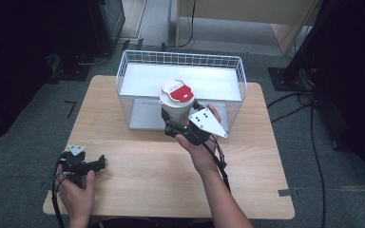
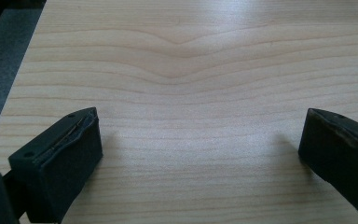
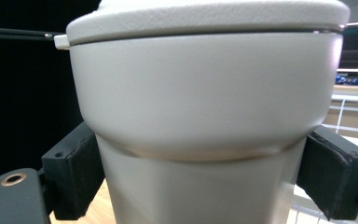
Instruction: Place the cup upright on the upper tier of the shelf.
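A beige cup (image 1: 176,108) with a cream lid and a red-and-white label on top is held upright above the front edge of the white wire basket (image 1: 123,71). My right gripper (image 1: 178,129) is shut on the cup's narrower lower body, and the right gripper view shows both black pads (image 3: 72,175) pressed against the cup (image 3: 200,116) below its wide top. My left gripper (image 1: 92,165) rests low over the table's front left corner. Its jaws stand wide apart above bare wood, with nothing between the pads (image 2: 70,154).
The wooden table (image 1: 138,175) carries the wire basket at its far middle, with a white shelf inside. Dark stands and cables lie on the grey floor around the table. A pale wooden cabinet stands behind the basket.
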A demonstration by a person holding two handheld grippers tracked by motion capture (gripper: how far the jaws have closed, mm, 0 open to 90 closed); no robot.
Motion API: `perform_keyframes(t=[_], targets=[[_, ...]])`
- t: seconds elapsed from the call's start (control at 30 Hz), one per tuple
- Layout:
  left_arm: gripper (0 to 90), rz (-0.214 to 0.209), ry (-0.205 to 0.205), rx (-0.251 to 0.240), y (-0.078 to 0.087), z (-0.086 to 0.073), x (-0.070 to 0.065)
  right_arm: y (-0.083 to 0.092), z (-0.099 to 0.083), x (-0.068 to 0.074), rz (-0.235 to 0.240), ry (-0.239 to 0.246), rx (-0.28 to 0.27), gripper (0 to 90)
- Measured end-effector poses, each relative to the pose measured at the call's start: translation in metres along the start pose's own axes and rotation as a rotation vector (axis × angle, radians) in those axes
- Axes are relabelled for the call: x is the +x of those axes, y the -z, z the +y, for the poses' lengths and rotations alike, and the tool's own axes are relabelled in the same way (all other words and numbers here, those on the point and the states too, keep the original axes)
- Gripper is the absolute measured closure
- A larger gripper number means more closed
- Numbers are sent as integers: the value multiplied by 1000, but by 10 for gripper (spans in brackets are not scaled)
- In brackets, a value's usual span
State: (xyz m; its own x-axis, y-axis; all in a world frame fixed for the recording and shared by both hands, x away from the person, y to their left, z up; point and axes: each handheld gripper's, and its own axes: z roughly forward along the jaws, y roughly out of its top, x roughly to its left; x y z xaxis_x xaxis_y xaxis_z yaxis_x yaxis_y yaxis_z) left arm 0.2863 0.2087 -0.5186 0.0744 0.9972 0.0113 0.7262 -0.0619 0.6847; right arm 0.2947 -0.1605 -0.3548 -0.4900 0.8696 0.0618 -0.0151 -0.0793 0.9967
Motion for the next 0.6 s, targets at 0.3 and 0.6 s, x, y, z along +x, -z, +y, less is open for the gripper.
perform_keyframes(t=[0.3, 0.6], targets=[[0, 0, 2, -2, 0, 0, 0, -6, 13, -15, -36, -1, -20, 122], [0, 0, 2, -1, 0, 0, 0, -16, 26, -30, -72, 13, -29, 122]])
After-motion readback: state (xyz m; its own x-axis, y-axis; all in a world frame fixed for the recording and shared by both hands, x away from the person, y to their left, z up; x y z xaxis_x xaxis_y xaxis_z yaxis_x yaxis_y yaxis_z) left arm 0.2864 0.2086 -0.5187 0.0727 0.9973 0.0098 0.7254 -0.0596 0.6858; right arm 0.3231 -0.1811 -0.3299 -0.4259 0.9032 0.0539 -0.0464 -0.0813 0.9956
